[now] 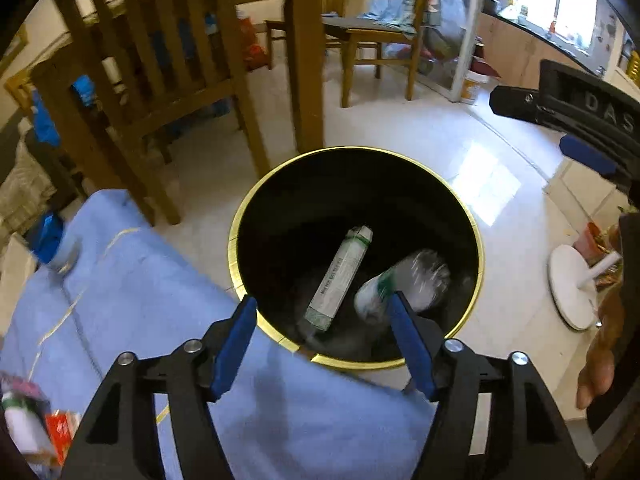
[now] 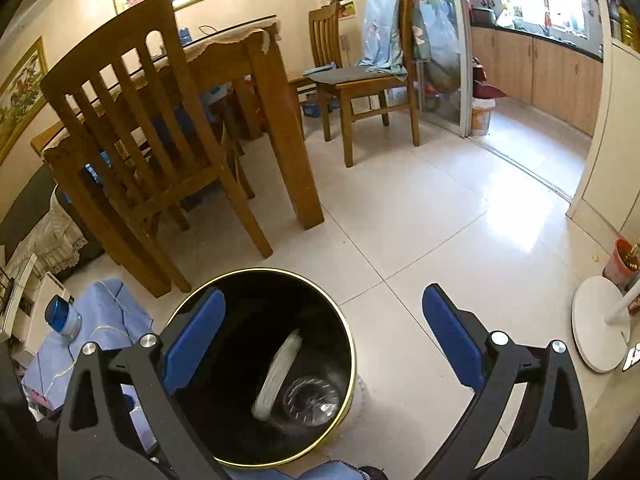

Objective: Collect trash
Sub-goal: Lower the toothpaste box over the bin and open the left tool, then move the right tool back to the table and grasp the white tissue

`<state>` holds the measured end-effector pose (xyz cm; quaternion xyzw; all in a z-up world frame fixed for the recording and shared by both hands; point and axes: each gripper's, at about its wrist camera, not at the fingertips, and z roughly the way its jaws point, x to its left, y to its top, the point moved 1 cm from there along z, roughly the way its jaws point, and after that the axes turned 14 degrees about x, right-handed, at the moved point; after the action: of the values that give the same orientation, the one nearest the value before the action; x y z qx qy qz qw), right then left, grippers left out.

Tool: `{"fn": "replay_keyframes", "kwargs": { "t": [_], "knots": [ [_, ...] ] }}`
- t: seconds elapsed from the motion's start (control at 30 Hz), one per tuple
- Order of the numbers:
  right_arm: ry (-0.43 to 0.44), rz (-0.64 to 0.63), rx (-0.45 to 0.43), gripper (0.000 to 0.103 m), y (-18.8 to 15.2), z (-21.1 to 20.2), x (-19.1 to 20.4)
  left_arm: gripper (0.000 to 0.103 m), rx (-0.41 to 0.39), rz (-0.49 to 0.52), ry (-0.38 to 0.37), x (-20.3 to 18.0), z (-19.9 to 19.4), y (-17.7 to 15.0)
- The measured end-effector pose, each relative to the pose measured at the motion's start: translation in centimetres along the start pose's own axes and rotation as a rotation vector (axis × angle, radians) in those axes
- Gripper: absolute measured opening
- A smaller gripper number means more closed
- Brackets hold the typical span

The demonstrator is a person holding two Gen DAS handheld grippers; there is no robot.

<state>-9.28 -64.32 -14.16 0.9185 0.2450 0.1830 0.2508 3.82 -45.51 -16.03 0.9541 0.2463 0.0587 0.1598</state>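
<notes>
A black trash bin with a gold rim (image 1: 236, 240) stands on the floor beside a blue-covered table (image 1: 152, 300). Inside lie a white tube-like carton (image 1: 340, 276) and a blurred clear plastic bottle (image 1: 408, 280). My left gripper (image 1: 322, 312) is open and empty, right above the bin's near rim. The other gripper (image 1: 572, 136) shows at the upper right. In the right wrist view the bin (image 2: 352, 360) holds the carton (image 2: 280, 372) and the bottle (image 2: 312, 400). My right gripper (image 2: 324, 308) is open and empty above the bin.
A wooden dining table (image 2: 280, 112) and chairs (image 2: 132, 120) stand behind the bin. A blue-lidded jar (image 2: 62, 318) sits on the blue cloth, with packets (image 1: 28, 420) at its near left. A white fan base (image 2: 600, 328) and a red cup (image 2: 622, 260) are on the floor at right.
</notes>
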Motion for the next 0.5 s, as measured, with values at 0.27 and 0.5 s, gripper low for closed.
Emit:
{"fn": "replay_keyframes", "kwargs": {
  "t": [0.27,0.5],
  "knots": [
    [0.003,-0.099,0.031,0.097,-1.0,0.5,4.2,0.096,-0.143,-0.149,0.218,2.9,-6.6,-5.8],
    [0.004,-0.239,0.036,0.097,-2.9,0.5,10.1,0.096,-0.206,-0.309,0.329,6.7,-11.1,-10.4]
  ]
}}
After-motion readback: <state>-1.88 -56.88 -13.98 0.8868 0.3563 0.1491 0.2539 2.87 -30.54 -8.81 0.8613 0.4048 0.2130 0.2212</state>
